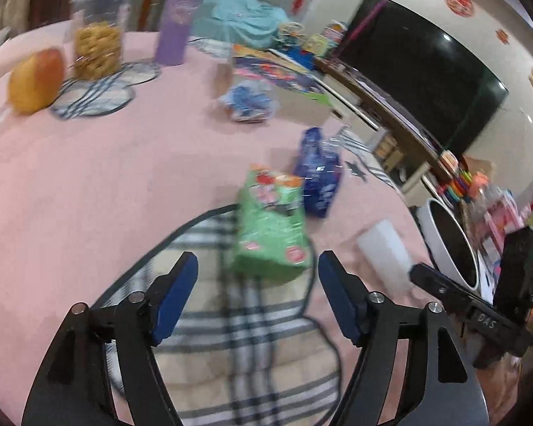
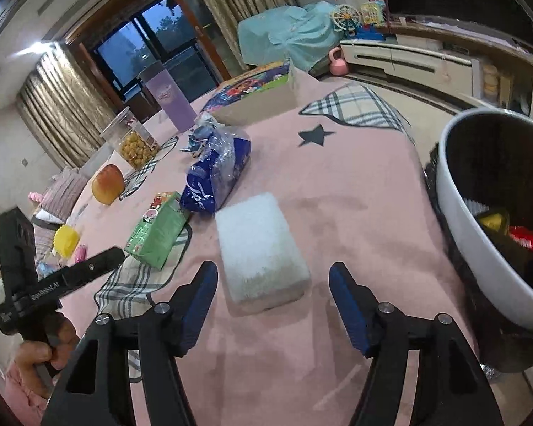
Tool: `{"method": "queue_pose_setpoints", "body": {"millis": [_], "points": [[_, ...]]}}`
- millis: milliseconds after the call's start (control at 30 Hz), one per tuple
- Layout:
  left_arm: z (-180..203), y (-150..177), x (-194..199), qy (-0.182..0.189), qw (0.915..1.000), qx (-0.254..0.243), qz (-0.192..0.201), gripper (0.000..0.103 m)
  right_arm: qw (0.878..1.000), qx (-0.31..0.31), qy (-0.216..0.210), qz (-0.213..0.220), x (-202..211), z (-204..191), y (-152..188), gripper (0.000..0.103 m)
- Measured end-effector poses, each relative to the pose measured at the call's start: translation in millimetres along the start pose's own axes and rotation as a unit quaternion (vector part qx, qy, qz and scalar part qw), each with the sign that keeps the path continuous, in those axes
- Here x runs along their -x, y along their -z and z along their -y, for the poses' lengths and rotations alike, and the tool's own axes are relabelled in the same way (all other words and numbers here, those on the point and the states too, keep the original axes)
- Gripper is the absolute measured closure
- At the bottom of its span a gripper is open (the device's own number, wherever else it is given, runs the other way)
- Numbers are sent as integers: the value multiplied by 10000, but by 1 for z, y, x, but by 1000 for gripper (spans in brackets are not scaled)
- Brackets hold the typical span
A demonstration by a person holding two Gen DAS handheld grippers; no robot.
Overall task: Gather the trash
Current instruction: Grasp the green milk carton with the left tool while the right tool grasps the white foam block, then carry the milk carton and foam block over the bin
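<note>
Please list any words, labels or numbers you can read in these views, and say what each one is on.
"DAS": on the right gripper's black bar, seen from the left wrist.
Bar of the left gripper: white lettering, too blurred to read.
Green box, blue bag, purple cup: print too small or blurred.

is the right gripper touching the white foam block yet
Apart. The right wrist view shows the open right gripper with pink cloth visible between each fingertip and the white foam block.

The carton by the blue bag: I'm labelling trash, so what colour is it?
Green carton, with red and orange print at one end; clearest in the right wrist view.
</note>
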State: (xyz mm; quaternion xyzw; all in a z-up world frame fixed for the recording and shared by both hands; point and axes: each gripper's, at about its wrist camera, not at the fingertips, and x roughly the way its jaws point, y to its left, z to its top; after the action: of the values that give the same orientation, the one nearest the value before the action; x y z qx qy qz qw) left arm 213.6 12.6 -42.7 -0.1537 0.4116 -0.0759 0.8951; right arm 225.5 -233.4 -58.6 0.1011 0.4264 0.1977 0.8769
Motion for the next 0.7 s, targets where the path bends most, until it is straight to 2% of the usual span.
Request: {"method": "queue_pose_setpoints", "body": {"millis": [200, 233, 267, 333, 433, 467, 700], "points": [[21, -5, -25, -459, 9973, -549, -133, 26, 9991, 385, 193, 21, -9, -12, -7, 36], [22, -4, -29, -617, 9959, -648, -134, 27, 9988, 415, 239, -25, -13, -14, -8, 36], [21, -4, -32, -672, 9953, -688, -137, 36, 9988, 418, 260, -60, -15, -14, -8, 36], [15, -4, -39, -549, 9960, -660, -243, 52, 9984, 437, 314, -173, -23, -15, -8, 37], [11, -2, -39, -462, 9965, -657, -211, 52, 9976, 436, 453, -293, -31, -17, -4, 42], [12, 0, -37, -452, 9964, -681, -204, 53, 9975, 417, 456, -329, -33, -17, -3, 50], [26, 17, -17, -294, 9964, -773, -187, 53, 9986, 180, 471, -142, -13, -18, 5, 51]]}}
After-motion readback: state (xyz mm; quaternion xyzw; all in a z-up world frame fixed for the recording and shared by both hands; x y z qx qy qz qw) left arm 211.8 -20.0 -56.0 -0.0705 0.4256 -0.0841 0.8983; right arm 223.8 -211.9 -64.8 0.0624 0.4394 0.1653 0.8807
